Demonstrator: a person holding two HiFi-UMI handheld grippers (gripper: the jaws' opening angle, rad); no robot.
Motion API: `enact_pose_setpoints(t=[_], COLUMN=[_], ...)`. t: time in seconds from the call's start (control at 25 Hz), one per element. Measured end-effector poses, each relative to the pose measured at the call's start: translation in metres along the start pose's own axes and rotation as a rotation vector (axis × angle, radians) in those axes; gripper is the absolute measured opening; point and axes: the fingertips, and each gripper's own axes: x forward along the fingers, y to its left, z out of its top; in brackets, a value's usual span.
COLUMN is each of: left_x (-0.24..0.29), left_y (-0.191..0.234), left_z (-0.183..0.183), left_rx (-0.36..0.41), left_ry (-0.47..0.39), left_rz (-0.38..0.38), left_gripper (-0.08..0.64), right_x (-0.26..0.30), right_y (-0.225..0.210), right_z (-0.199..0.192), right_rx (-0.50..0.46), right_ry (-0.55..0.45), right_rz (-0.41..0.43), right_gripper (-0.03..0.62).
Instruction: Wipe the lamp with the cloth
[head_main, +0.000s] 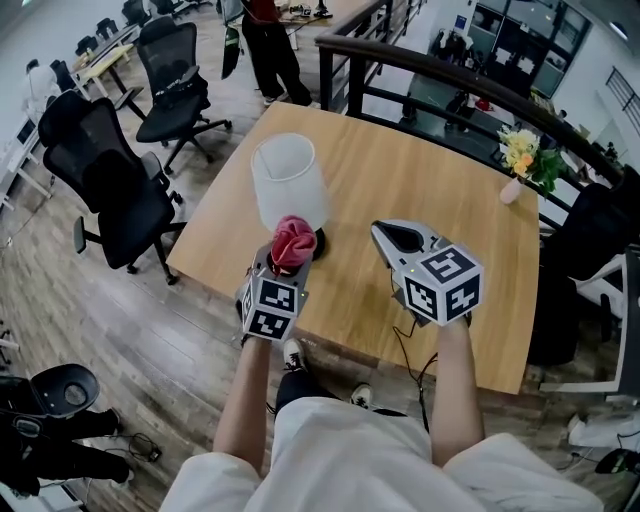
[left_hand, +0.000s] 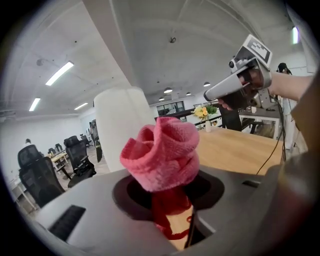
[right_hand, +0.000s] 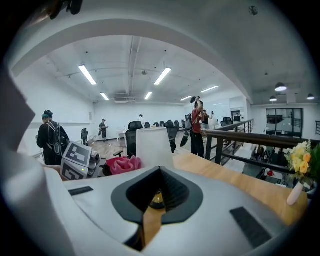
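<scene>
Standing near the 9 o'clock edge of the table (head_main: 440, 180), the lamp (head_main: 288, 180) has a white shade on a dark base. Pink cloth (head_main: 293, 243), bunched, sits at the shade's 6 o'clock; contact cannot be told.

Left gripper (left_hand: 175, 227): jaws clamped on the cloth, nose aimed at 12 o'clock and dipped slightly.

Right gripper (head_main: 384, 236): jaws closed together with nothing between them, at 3 o'clock of the cloth, above bare tabletop.

Markings: black-and-white square markers on both gripper cubes.

Surface: light wood, with a small vase of flowers (head_main: 521, 160) at its 2 o'clock corner.

Room: open office, plank floor (head_main: 100, 310), black chairs (head_main: 110, 180) at 9 o'clock, dark railing (head_main: 450, 70) at 1 o'clock.

Bare forearms reach in from 6 o'clock.
</scene>
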Motion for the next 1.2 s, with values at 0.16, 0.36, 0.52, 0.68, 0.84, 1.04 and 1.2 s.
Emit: enact_pose_setpoints(t=[0.16,0.36,0.52,0.68,0.84,1.04,1.2], left_x=[-0.020,-0.067,-0.070,-0.043,-0.014,0.001,0.012], left_y=[0.002,0.029,0.046,0.043,0.028,0.018,0.007], left_z=[0.024,0.106,0.146,0.147,0.129,0.113,0.097], left_rx=[0.013,0.127,0.208,0.258,0.283,0.275,0.275], left_ry=[-0.089,-0.280,-0.262,-0.130,-0.039,-0.016,0.020], left_rz=[0.043,0.180,0.233,0.237,0.215,0.208,0.181], left_gripper=[0.183,0.181,0.181,0.174,0.173,0.173,0.173], right_x=[-0.010,-0.026,-0.034,-0.039,-0.040,-0.039,-0.035], right_y=[-0.001,-0.007,-0.006,-0.009,-0.012,-0.018,-0.022], right_z=[0.001,0.004,0.006,0.002,-0.009,-0.021,-0.022], right_rx=[-0.002,0.017,0.013,0.043,0.032,0.051,0.058], right_ry=[-0.017,-0.054,-0.062,-0.053,-0.028,0.003,0.015], right_rz=[-0.019,-0.045,-0.064,-0.087,-0.090,-0.099,-0.088], right_gripper=[-0.009,-0.009,-0.009,-0.009,-0.009,-0.009,-0.009])
